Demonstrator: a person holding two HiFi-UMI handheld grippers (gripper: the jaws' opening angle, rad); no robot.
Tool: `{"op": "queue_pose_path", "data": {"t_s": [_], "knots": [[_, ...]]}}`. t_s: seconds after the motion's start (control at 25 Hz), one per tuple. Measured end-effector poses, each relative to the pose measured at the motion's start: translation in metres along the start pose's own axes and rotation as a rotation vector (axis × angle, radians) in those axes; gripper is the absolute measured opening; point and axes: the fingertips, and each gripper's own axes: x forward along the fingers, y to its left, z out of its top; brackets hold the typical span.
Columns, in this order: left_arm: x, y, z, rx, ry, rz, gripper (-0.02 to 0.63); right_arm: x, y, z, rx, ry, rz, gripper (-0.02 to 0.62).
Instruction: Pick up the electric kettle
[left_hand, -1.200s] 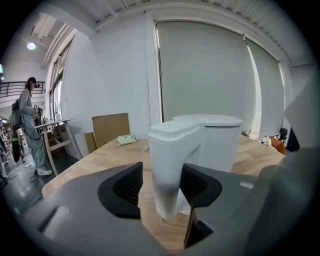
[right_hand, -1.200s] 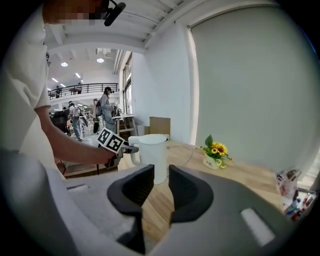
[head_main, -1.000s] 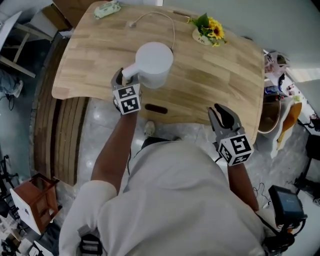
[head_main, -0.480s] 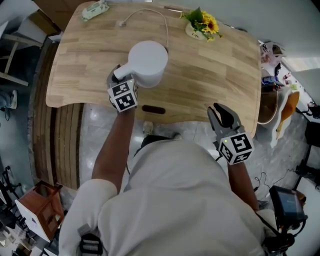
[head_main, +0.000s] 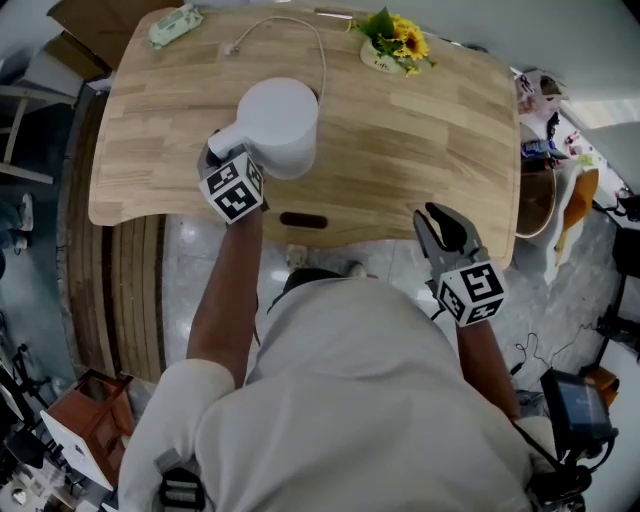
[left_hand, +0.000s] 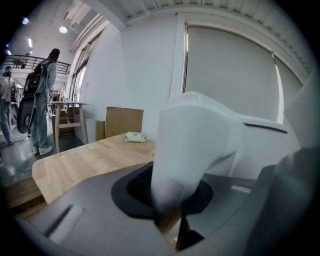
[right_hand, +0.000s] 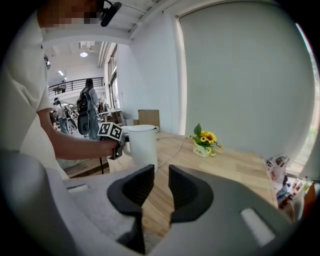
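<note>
The white electric kettle (head_main: 275, 115) stands on the wooden table (head_main: 420, 130), its cord (head_main: 300, 30) trailing toward the far edge. My left gripper (head_main: 222, 152) reaches it from the near left and is shut on its handle. In the left gripper view the white handle (left_hand: 195, 145) fills the space between the jaws of the left gripper (left_hand: 170, 200). My right gripper (head_main: 438, 222) hovers at the table's near edge, right of the kettle, open by a narrow gap with nothing in it. The right gripper view has the right gripper (right_hand: 161, 182) low and the kettle (right_hand: 142, 145) ahead.
A small pot of yellow flowers (head_main: 390, 45) sits at the table's far edge, and a green packet (head_main: 172, 22) lies at the far left corner. Wooden steps (head_main: 120, 290) run along the table's left side. Cluttered items (head_main: 545, 150) stand beyond the right end.
The left gripper and the kettle have shifted slightly left together, and the gripper's marker cube has rolled a little. The right gripper has stayed in place.
</note>
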Motion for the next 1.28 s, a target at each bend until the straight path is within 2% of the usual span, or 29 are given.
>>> {"op": "queue_pose_path", "data": {"t_s": [0.32, 0.6, 0.8, 1.28], "knots": [[-0.005, 0.009, 0.023, -0.014, -0.045, 0.02, 0.071, -0.003, -0.008, 0.0, -0.002, -0.002, 0.004, 0.078], [-0.03, 0.015, 0.052, -0.023, -0.079, 0.024, 0.071, -0.002, -0.007, 0.003, -0.008, -0.019, 0.04, 0.078], [-0.051, 0.019, 0.062, -0.021, -0.072, 0.038, 0.071, -0.001, -0.004, 0.002, -0.015, -0.031, 0.076, 0.078], [-0.134, 0.026, 0.078, -0.022, -0.113, 0.076, 0.071, -0.008, 0.014, -0.005, -0.04, -0.061, 0.206, 0.078]]}}
